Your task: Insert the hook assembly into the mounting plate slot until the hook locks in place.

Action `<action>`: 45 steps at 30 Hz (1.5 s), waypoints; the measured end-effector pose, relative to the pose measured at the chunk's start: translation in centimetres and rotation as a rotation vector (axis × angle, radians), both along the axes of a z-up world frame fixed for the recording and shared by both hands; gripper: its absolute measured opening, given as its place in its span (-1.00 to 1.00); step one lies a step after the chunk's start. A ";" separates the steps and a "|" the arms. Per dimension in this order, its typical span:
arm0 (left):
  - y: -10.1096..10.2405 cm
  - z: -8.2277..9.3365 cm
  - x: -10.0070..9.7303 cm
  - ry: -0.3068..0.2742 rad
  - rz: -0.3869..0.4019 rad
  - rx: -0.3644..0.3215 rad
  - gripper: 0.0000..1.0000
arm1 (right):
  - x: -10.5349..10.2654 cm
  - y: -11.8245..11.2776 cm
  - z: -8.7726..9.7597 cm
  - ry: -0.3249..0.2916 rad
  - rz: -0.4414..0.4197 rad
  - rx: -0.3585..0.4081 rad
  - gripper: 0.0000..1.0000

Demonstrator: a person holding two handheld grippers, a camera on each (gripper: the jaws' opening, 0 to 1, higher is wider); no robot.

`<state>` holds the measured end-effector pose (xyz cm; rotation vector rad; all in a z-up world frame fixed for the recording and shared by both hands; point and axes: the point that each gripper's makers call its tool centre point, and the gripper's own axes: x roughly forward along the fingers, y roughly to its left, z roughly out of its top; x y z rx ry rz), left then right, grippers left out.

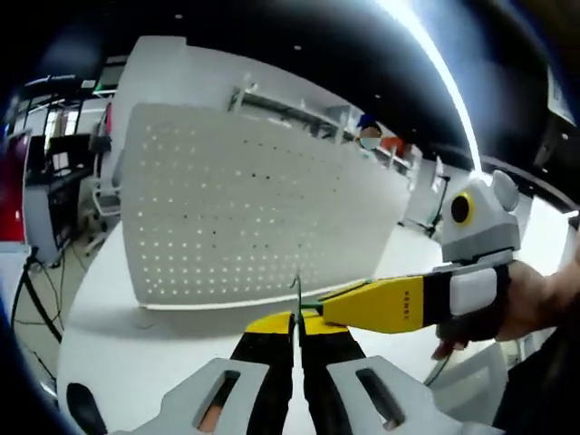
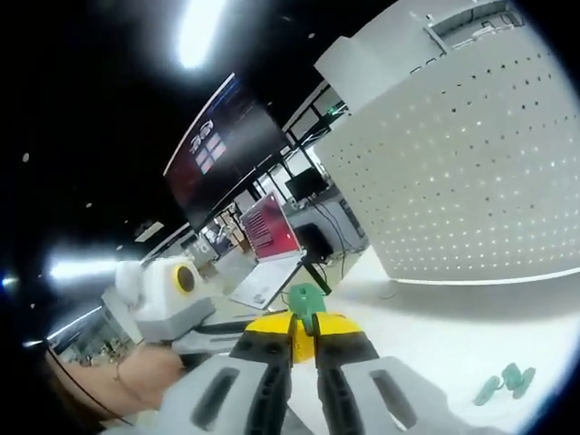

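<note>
Matt, seemingly metal perforated mounting plate (image 1: 254,213)

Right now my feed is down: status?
Both grippers, left and right, shut on green hook. Pegboard ahead, untouched. Spare hooks on table.

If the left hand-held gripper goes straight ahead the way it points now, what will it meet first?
Most likely the white pegboard, standing upright on the table ahead. The left hand-held gripper, shut on a thin hook, already touches the right hand-held gripper at its tip. Depth is unclear.
</note>
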<state>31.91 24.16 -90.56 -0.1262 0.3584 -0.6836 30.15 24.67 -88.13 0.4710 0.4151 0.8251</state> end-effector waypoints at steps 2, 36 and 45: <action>0.0 0.2 0.0 -0.012 0.001 0.012 -0.98 | 0.0 0.0 0.1 -0.001 0.001 0.005 -0.94; 1.6 0.0 -0.6 -0.017 -0.003 0.005 -0.21 | 0.6 0.8 0.6 -0.113 0.012 -0.086 -1.00; 1.5 0.1 -1.1 -0.035 -0.029 0.007 0.37 | 1.0 0.5 0.8 -0.158 0.009 -0.126 -1.00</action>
